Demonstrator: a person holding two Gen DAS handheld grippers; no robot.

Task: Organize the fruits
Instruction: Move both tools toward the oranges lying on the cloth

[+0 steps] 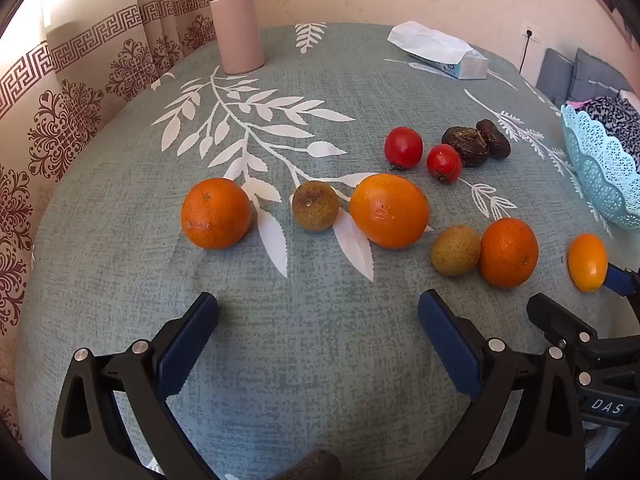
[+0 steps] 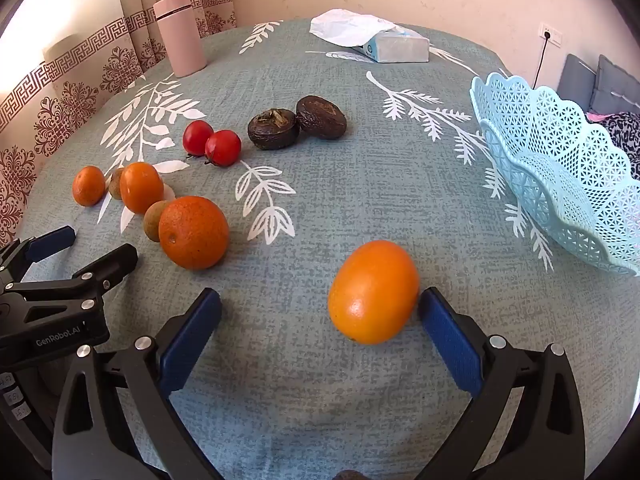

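Left tongs gape wide over bare cloth on the desk, gripping nothing. Ahead of them, left to right: orange, brown longan, big orange, second longan touching a third orange. Behind that row, two tomatoes sit side by side, with two dark shrivelled fruits just beside them on the right. Pink flask stands upright at the far left edge; tissue pack lies at the far side.

Right tongs also spread wide. A yellow-orange fruit rests on the cloth between the pads, off-centre: touching or nearly touching the right pad, well apart from the left one. Not clamped. In the left wrist view the same fruit shows at far right, against a blue pad.

Blue lattice basket sits at the right edge of the desk, beyond the fruit and tilted in view; contents cannot be made out.
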